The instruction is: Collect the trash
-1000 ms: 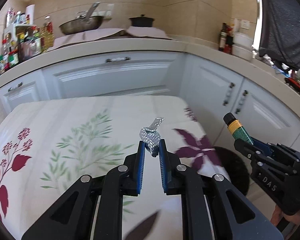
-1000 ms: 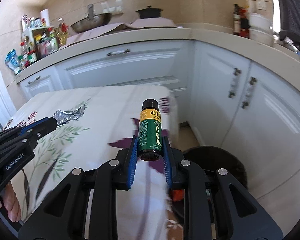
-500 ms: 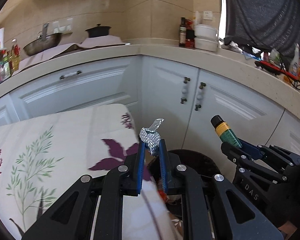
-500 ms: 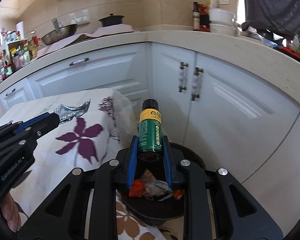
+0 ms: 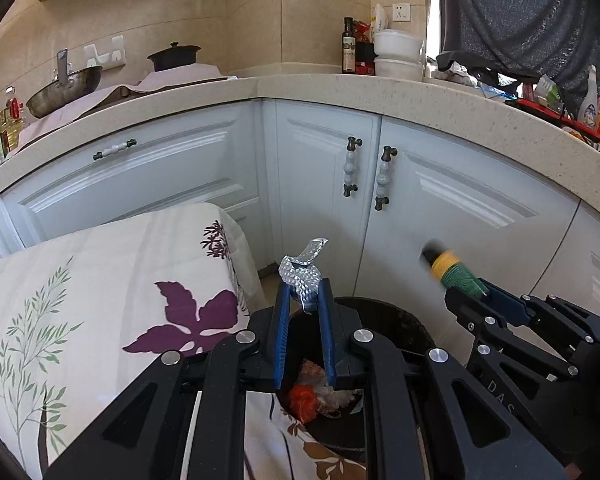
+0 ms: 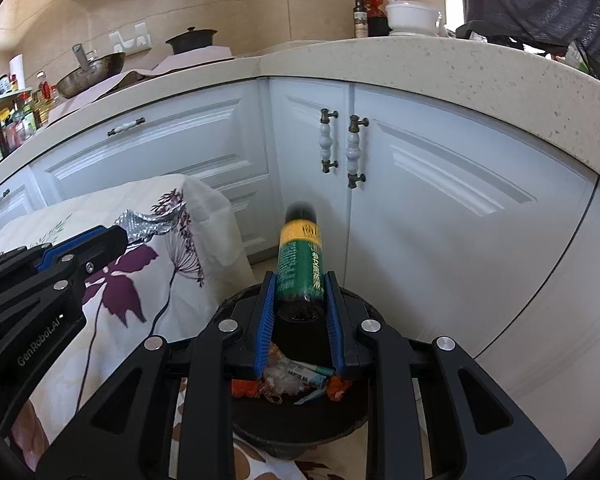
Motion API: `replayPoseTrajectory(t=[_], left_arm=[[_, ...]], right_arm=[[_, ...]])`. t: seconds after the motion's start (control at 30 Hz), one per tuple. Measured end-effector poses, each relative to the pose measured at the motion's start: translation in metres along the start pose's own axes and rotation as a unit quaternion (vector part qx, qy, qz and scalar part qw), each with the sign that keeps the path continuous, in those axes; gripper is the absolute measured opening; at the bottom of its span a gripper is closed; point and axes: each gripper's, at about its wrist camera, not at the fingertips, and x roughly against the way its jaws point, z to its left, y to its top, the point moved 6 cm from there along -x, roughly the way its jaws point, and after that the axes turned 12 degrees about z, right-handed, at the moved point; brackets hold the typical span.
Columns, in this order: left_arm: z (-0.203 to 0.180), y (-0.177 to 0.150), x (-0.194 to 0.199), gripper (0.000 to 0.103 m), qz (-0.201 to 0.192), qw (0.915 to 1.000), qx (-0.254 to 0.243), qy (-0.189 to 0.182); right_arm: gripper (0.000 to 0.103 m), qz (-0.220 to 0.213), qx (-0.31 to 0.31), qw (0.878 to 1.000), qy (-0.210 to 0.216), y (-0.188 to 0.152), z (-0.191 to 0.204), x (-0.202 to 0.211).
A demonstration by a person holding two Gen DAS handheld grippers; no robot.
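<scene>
My left gripper is shut on a crumpled silver foil wrapper and holds it above the black trash bin. My right gripper is shut on a small green bottle with a yellow band and black cap, held over the same bin. The bin holds several wrappers, red and white. In the left wrist view the bottle and right gripper show at the right. In the right wrist view the foil and left gripper show at the left.
A table with a floral cloth stands left of the bin. White corner cabinets with handles rise just behind it under a speckled counter with pots and bottles.
Both grippers have swung right, off the table and over the trash bin, still holding the foil and the bottle. The bin's contents have come into view below the fingers.
</scene>
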Motion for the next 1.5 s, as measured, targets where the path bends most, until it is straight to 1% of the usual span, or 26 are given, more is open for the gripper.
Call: replayPoseTrajectory(t=[0.07,0.13,0.2,0.3,0.57,0.8,0.87,0.97,1.13,1.33,1.4,1.5], left_arm=[[-0.002,0.001,-0.005,0.016,0.005,1.0,-0.003,0.001],[-0.003,0.002,-0.011,0.019,0.012,0.9999,-0.001,0.0],[-0.004,0.001,-0.014,0.026,0.016,0.9999,0.0,-0.001],[-0.004,0.0,-0.015,0.033,0.017,0.9998,0.002,-0.002],[-0.006,0.0,-0.009,0.042,0.012,0.9999,0.002,-0.006],[-0.002,0.003,0.001,0.046,0.002,0.9999,0.01,-0.01],[-0.001,0.003,0.005,0.049,-0.002,0.9999,0.01,-0.008],[0.003,0.003,0.012,0.051,-0.009,0.9998,0.015,-0.011],[0.01,0.0,0.026,0.058,-0.017,0.9996,0.019,-0.012],[0.023,-0.013,0.049,0.064,-0.026,0.9994,0.021,-0.008],[0.03,-0.019,0.058,0.068,-0.03,0.9993,0.023,-0.006],[0.039,-0.029,0.072,0.071,-0.035,0.999,0.026,-0.002]], right_arm=[[0.039,-0.003,-0.005,1.0,-0.005,0.001,-0.003,-0.003],[0.039,-0.002,-0.009,1.0,-0.006,0.001,-0.005,-0.006],[0.039,-0.004,-0.01,1.0,-0.008,0.002,-0.006,-0.005],[0.04,-0.008,-0.01,1.0,-0.013,0.002,-0.007,-0.001],[0.04,-0.017,-0.015,0.999,-0.023,0.005,-0.009,0.01],[0.041,-0.027,-0.012,0.999,-0.028,0.006,-0.005,0.022],[0.042,-0.029,-0.011,0.999,-0.029,0.006,-0.004,0.024],[0.046,-0.036,-0.009,0.999,-0.03,0.006,0.001,0.032],[0.047,-0.042,-0.005,0.999,-0.031,0.004,0.011,0.046],[0.047,-0.048,-0.003,0.998,-0.03,-0.004,0.026,0.067],[0.047,-0.049,-0.004,0.998,-0.029,-0.009,0.032,0.075],[0.048,-0.052,-0.002,0.998,-0.027,-0.017,0.042,0.088]])
